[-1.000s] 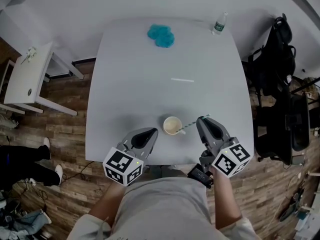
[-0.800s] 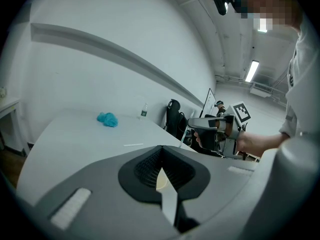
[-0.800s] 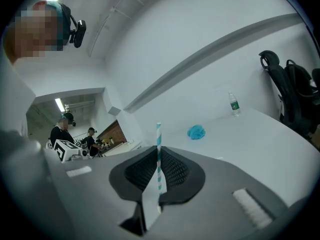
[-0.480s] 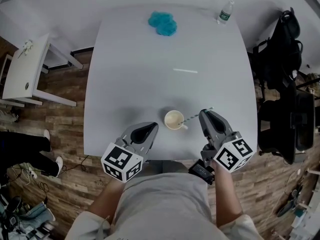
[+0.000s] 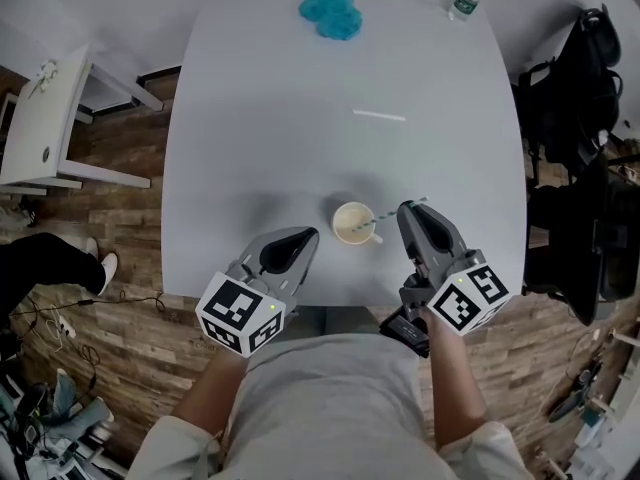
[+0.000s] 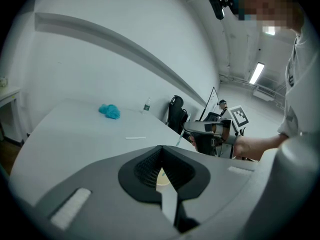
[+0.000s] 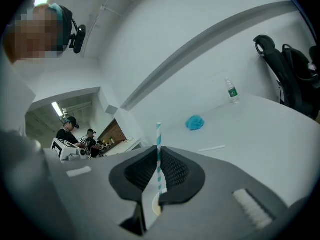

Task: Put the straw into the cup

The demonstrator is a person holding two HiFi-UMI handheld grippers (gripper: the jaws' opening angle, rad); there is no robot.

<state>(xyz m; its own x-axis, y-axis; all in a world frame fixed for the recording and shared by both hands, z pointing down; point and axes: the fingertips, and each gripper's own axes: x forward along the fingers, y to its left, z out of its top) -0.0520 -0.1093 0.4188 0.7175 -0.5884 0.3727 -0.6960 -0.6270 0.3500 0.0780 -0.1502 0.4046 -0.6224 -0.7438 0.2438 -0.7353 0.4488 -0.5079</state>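
One worktop (image 5: 250,118), right tool (image 5: 408,208) pinching one striped straw (image 5: 386,215), its low end at the rim of the single cup (image 5: 350,222), left tool (image 5: 305,236) pressed together, empty, near the cup, one white straw (image 5: 380,116) lying well apart

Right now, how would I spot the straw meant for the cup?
Find the white table; near its front edge stands a pale cup. Just right of it, the right claw grips the straw, slanting toward the cup. It has teal-and-white stripes, unlike the plain white stick lying mid-table.
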